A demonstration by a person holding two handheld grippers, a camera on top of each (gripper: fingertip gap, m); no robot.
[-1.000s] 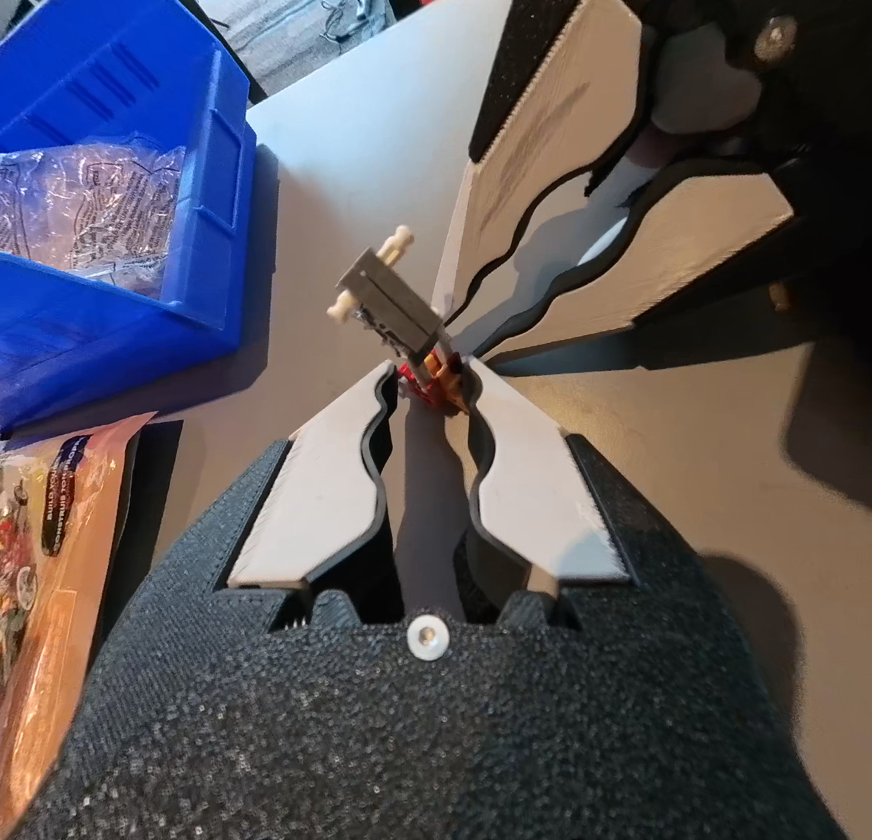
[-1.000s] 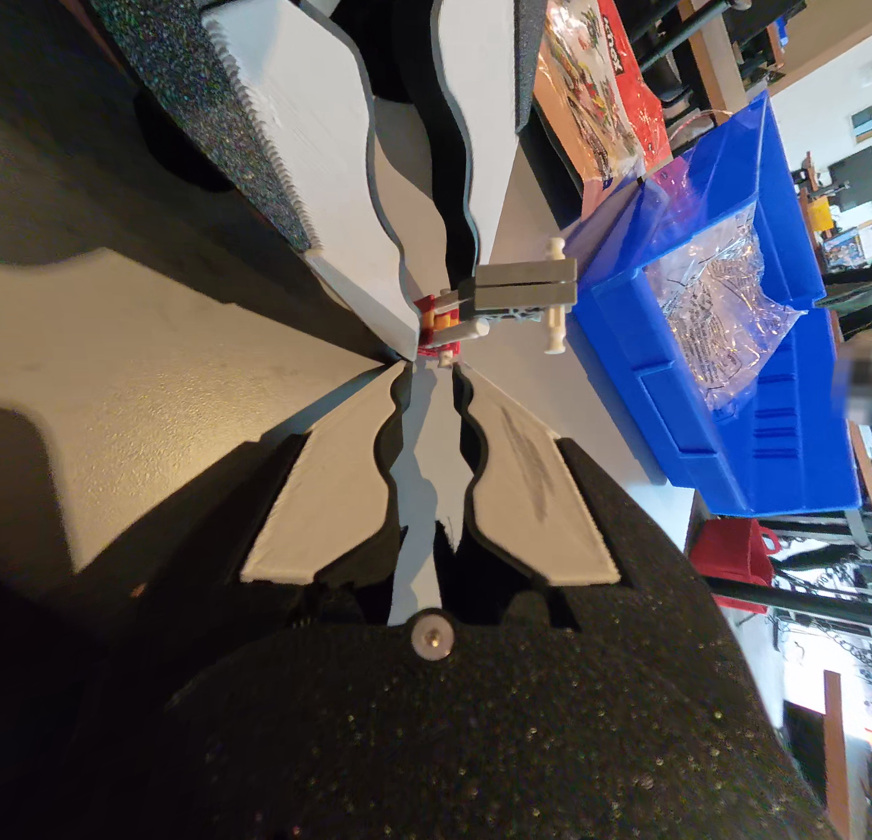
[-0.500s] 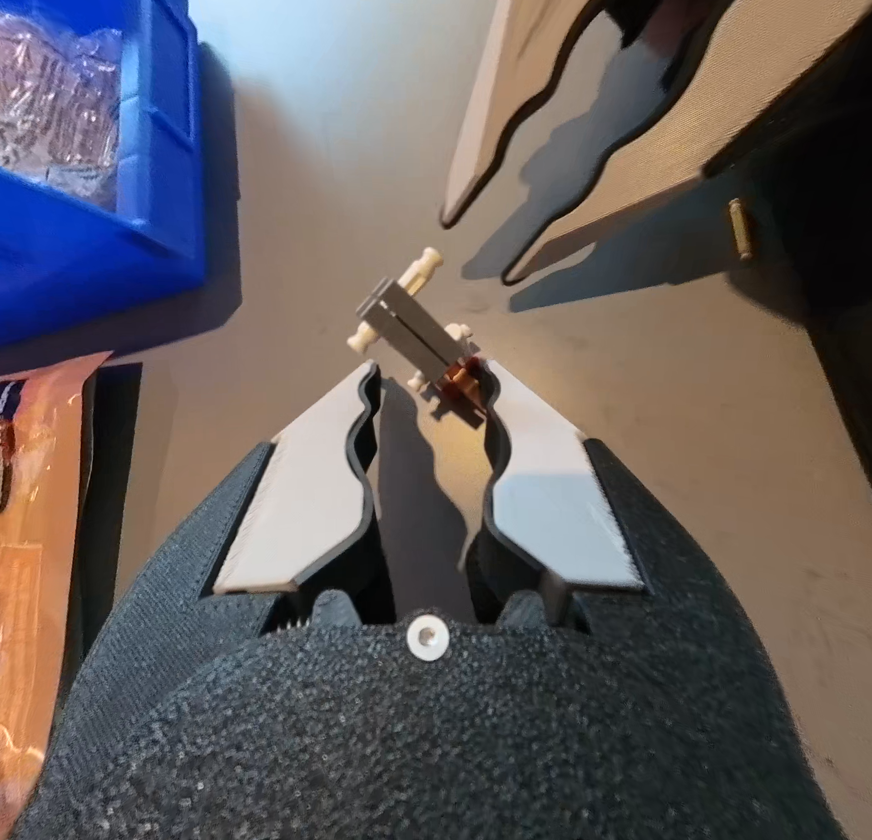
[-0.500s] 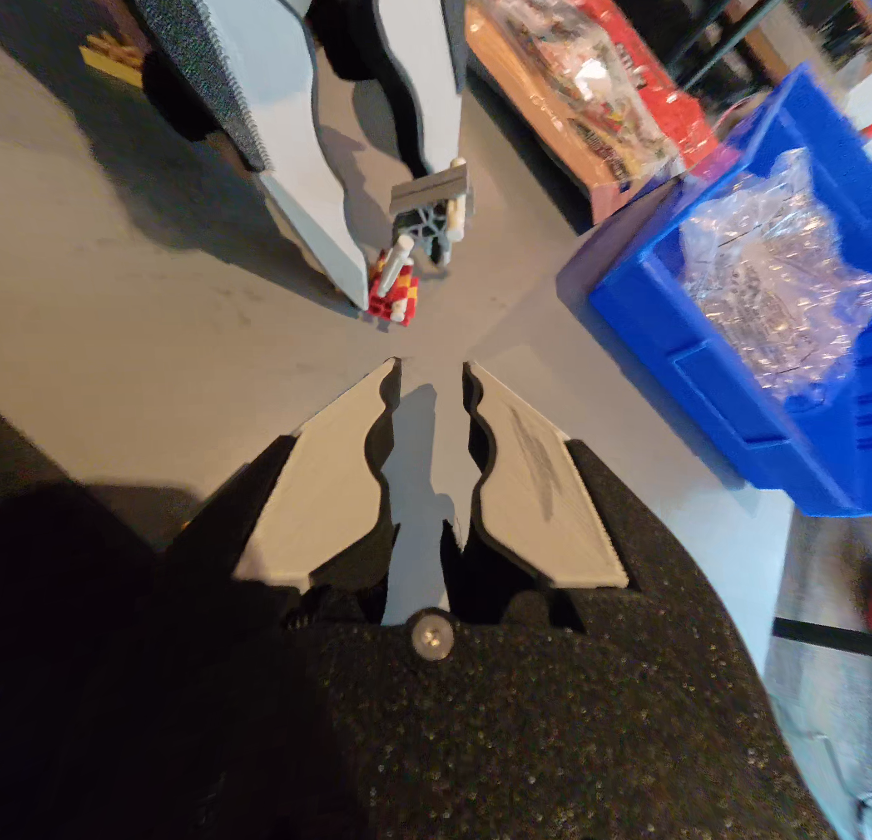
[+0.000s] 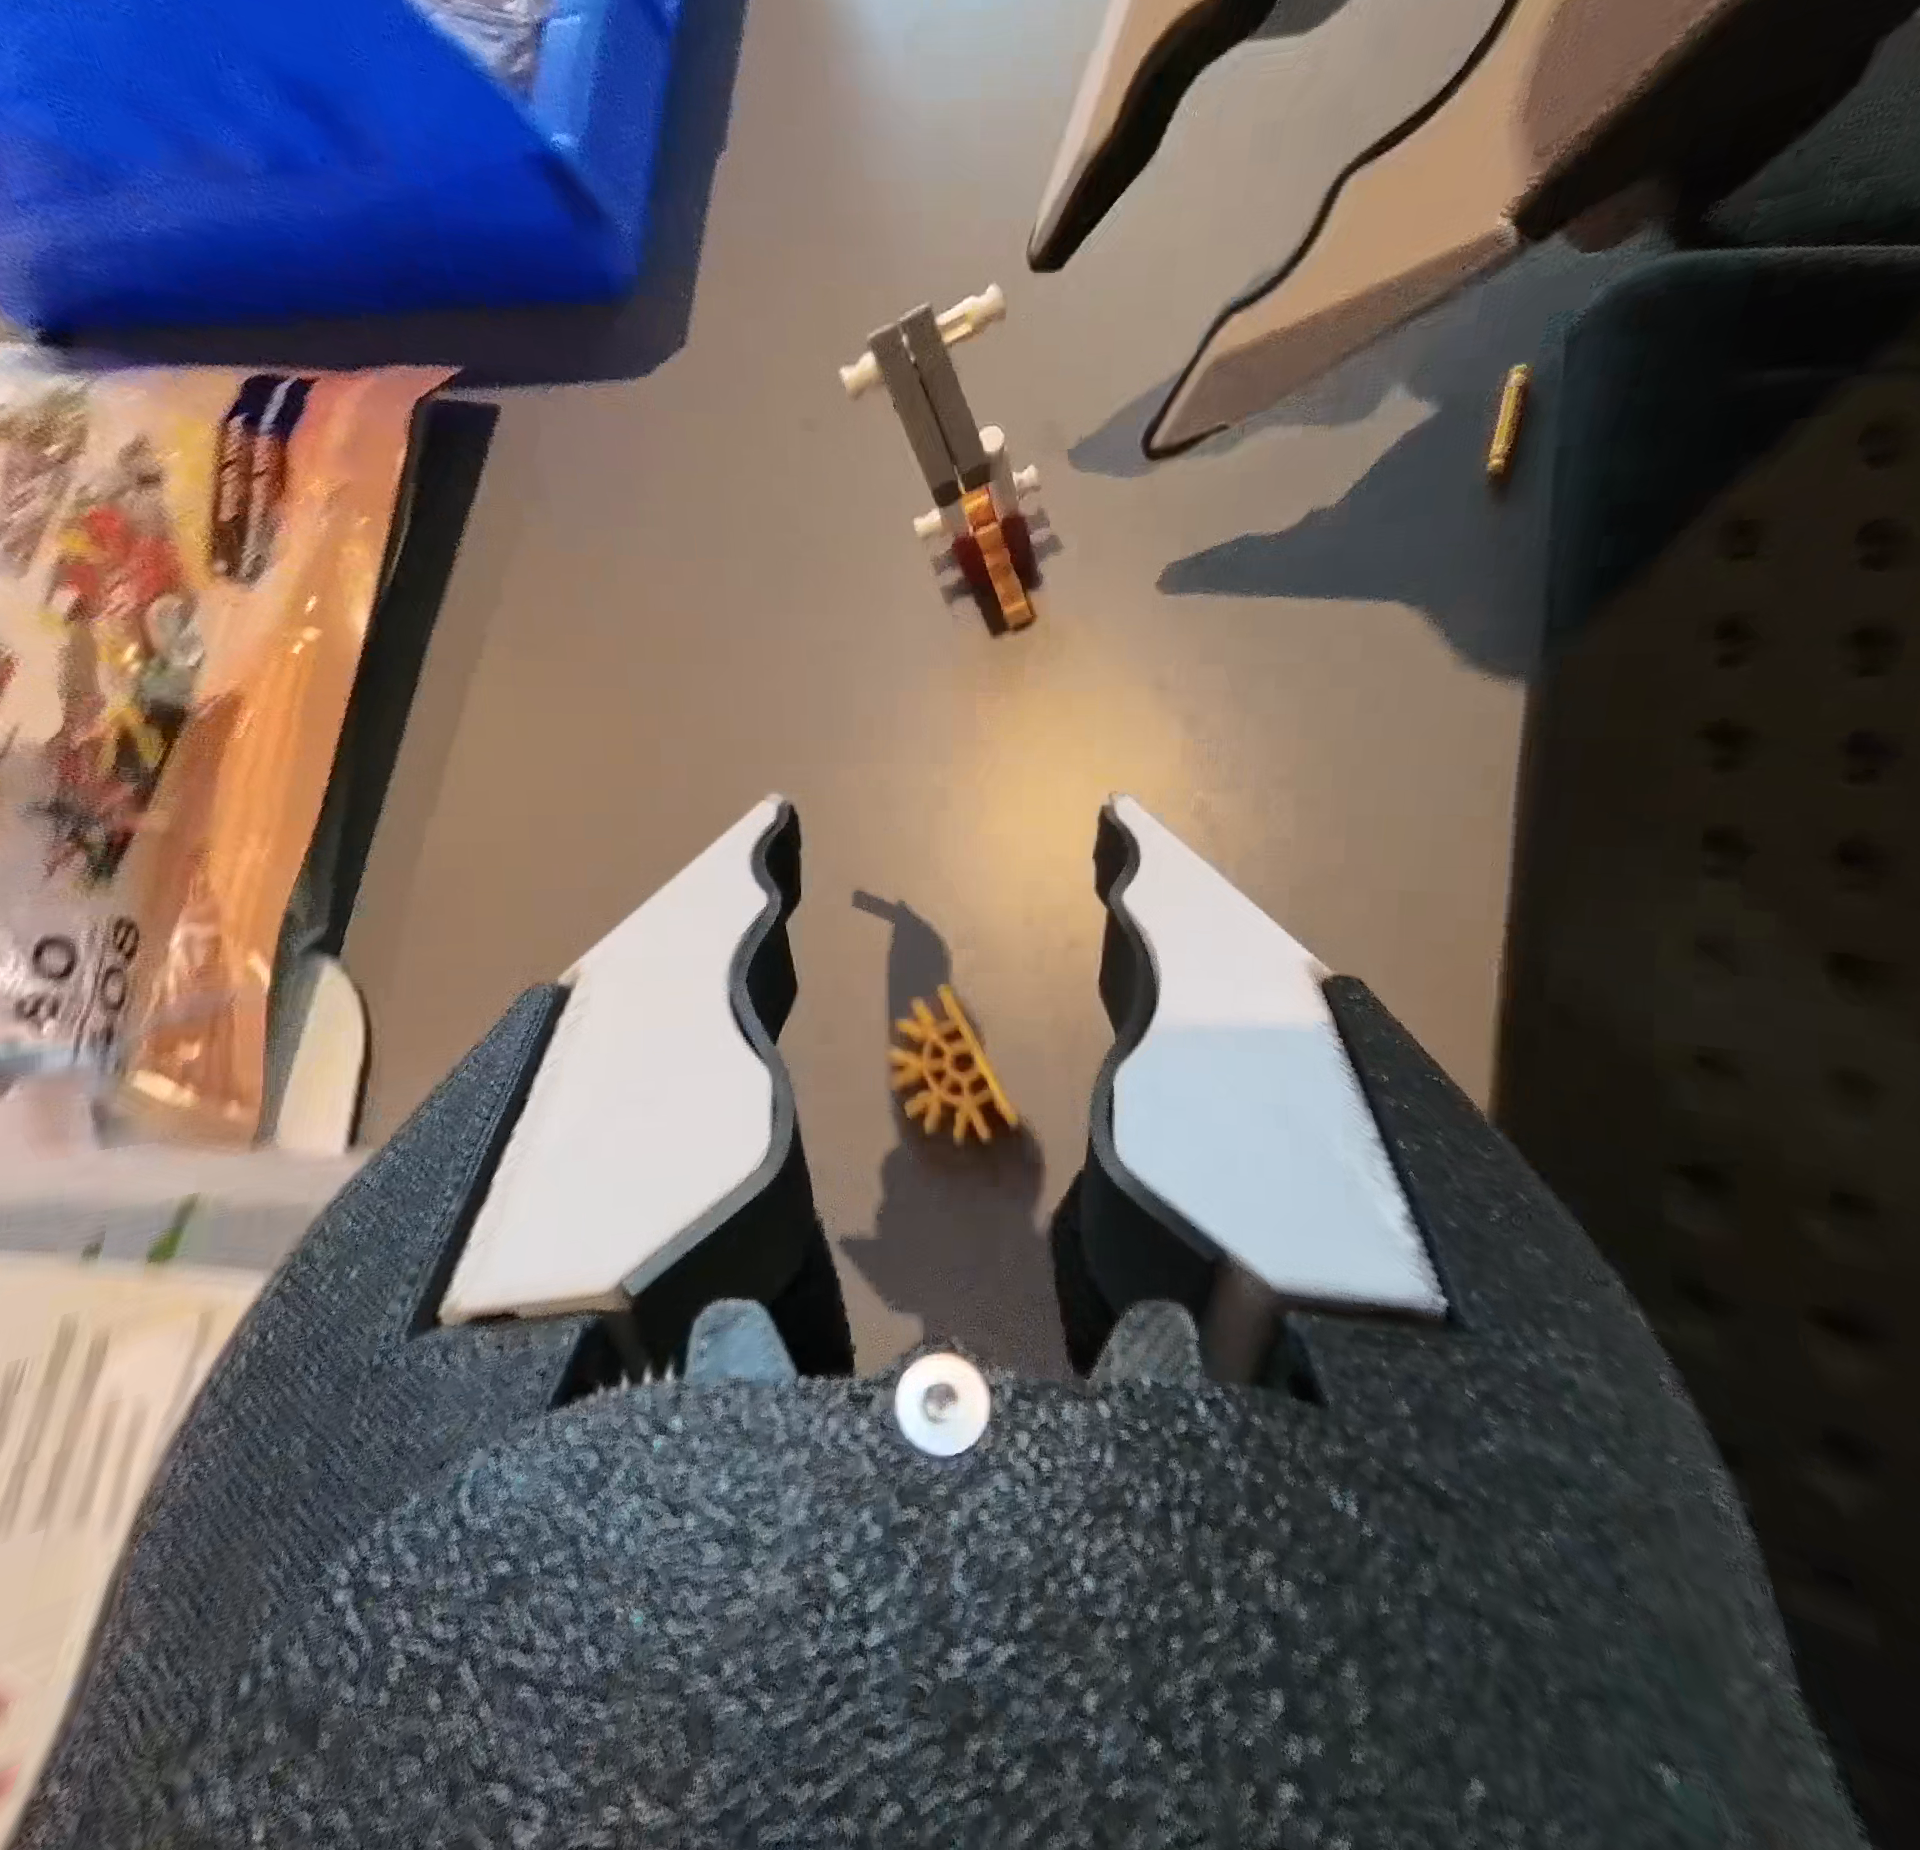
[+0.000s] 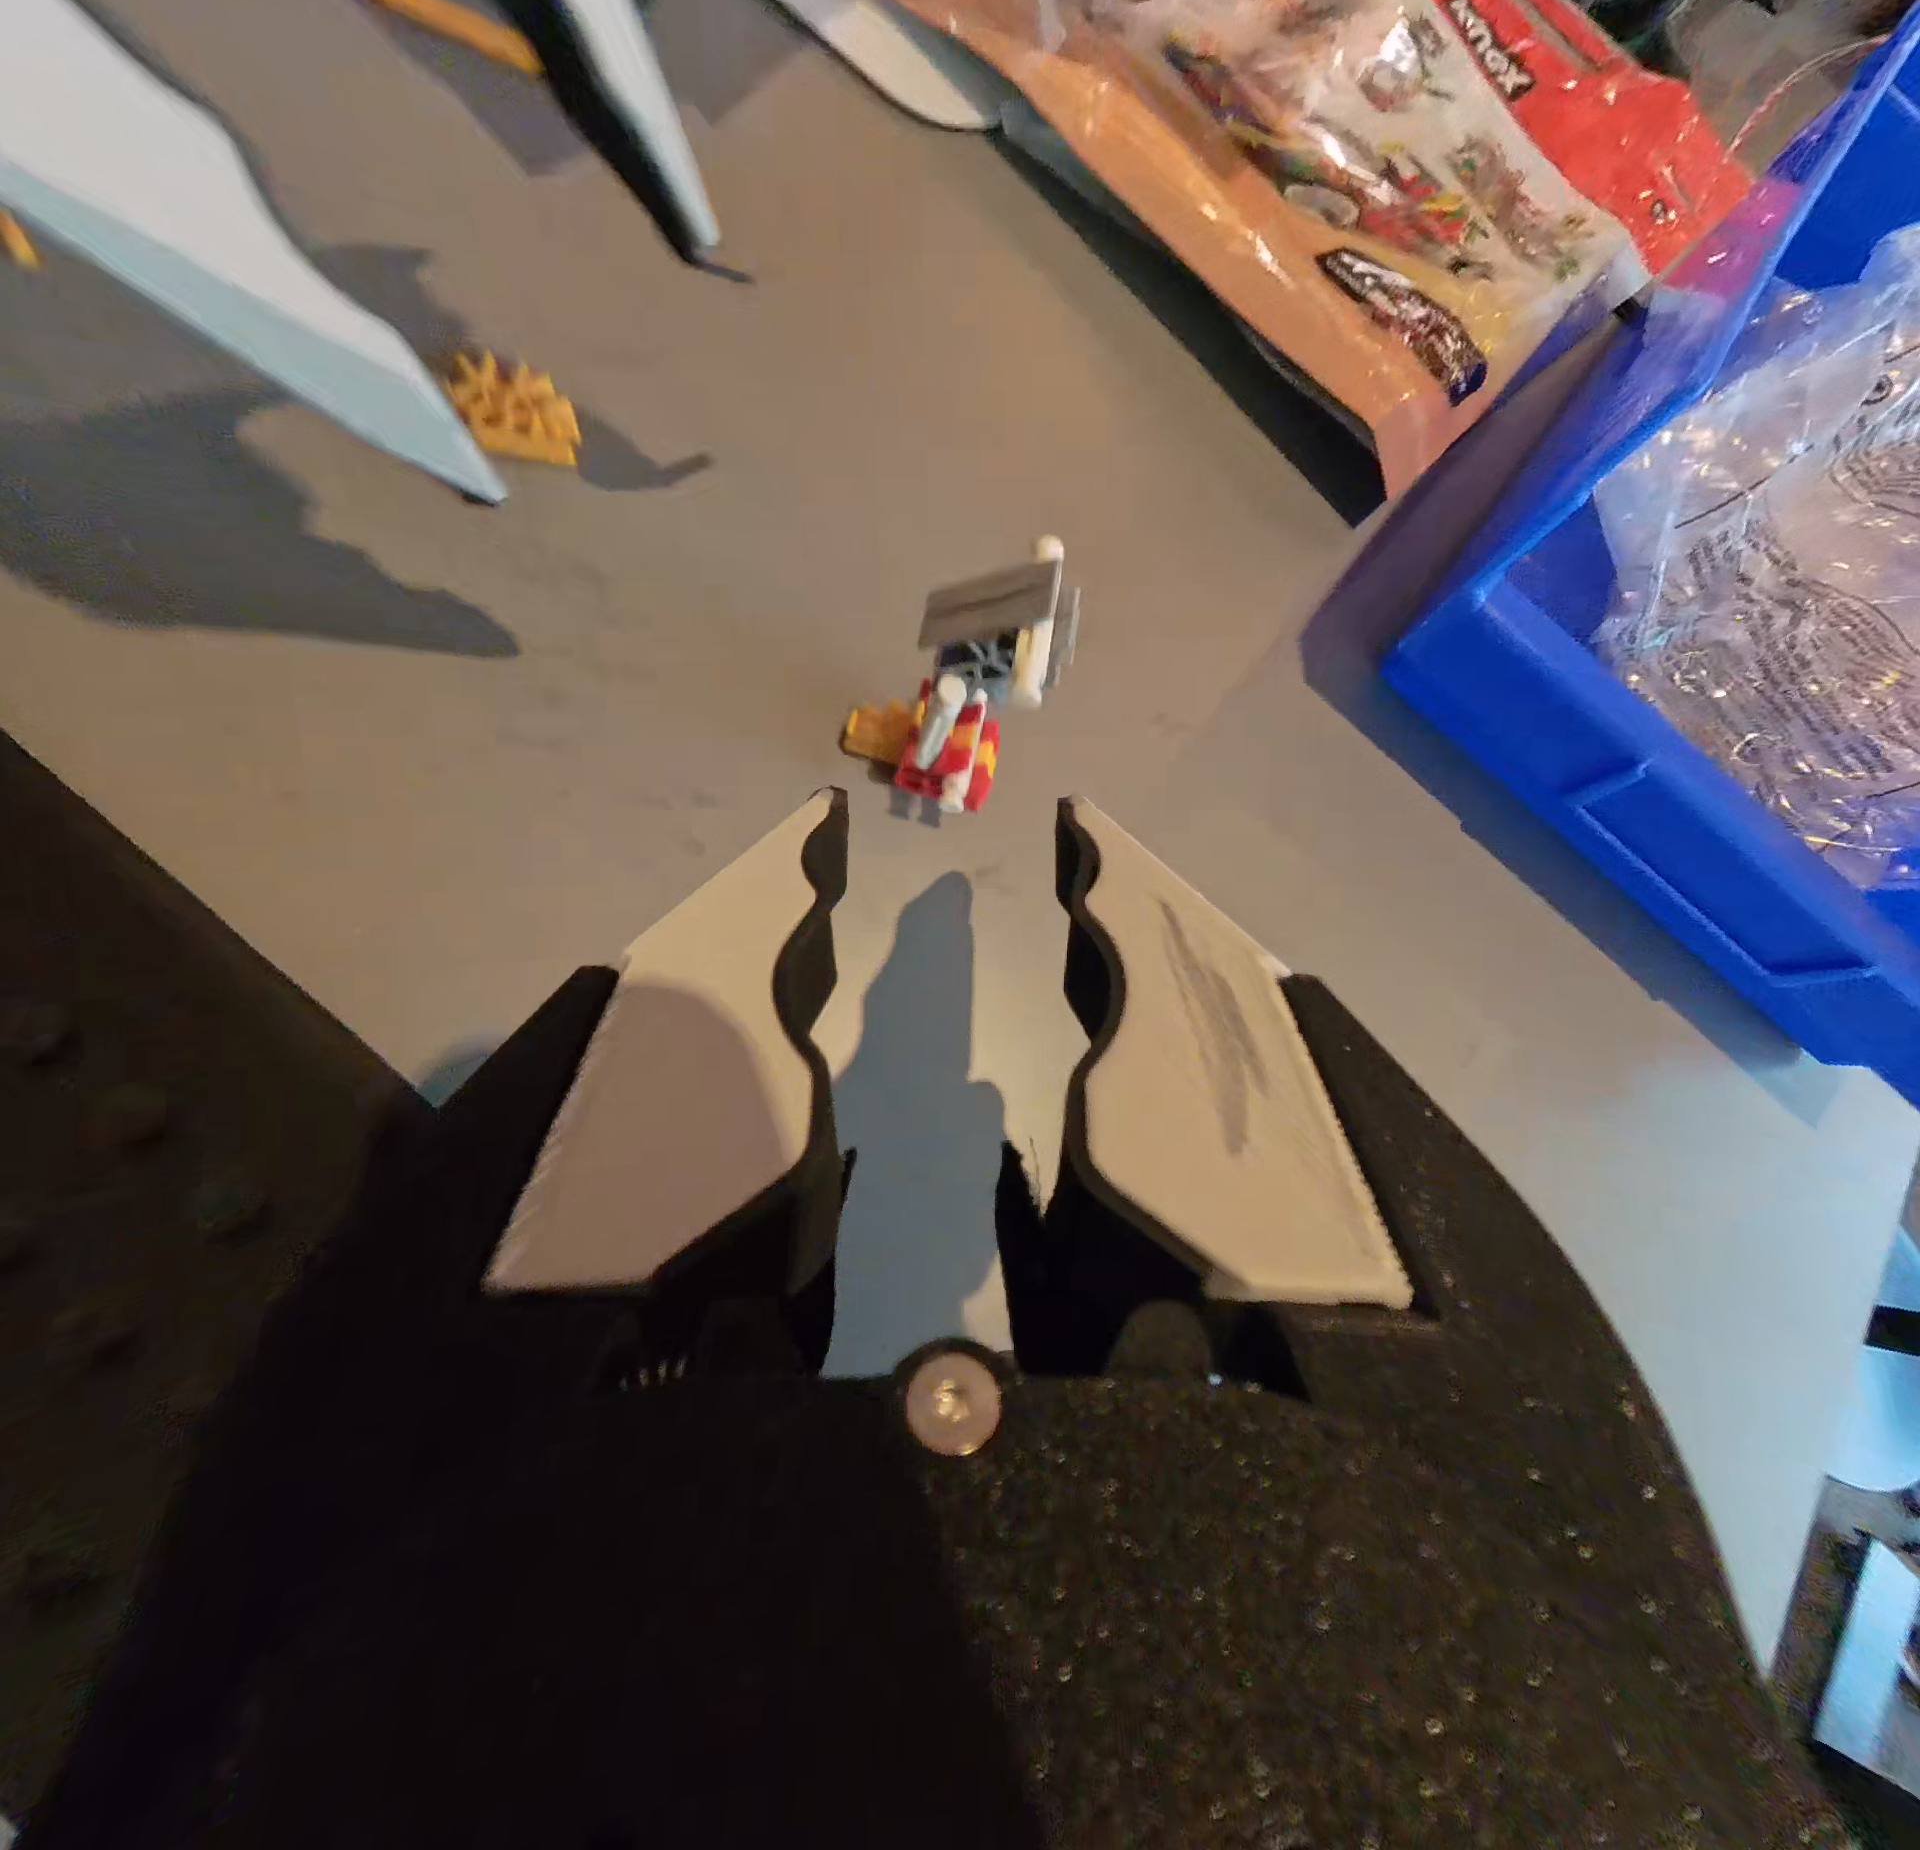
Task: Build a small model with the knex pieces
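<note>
Grey table (image 5: 675,657) is seen under both grippers, and on it the small assembly (image 5: 961,460) of grey, white, red and yellow toy pieces is lying alone. Nothing touches it.

A second ago the assembly was gripped at its red end by the left gripper (image 5: 945,813), with the tips of the right gripper (image 6: 951,803) pressed close against it. Half a second ago it was already set on the table, with the left fingers still about it. Now both grippers are drawn back and the assembly is released.

The left claw is opened wide and holds nothing. A yellow snowflake-shaped connector (image 5: 951,1068) lies on the table under the gap between its fingers; contact is not seen. The assembly is well ahead of the left tips.

The right claw is parted by a moderate gap and is also empty. In the right wrist view the assembly is found just beyond its tips, near but apart.

A blue bin (image 5: 312,138) with a clear plastic bag inside is placed at one side, and an orange printed bag (image 5: 208,657) is beside it. A short yellow rod (image 5: 1507,434) is lying at the edge of a dark perforated mat (image 5: 1714,865).
</note>
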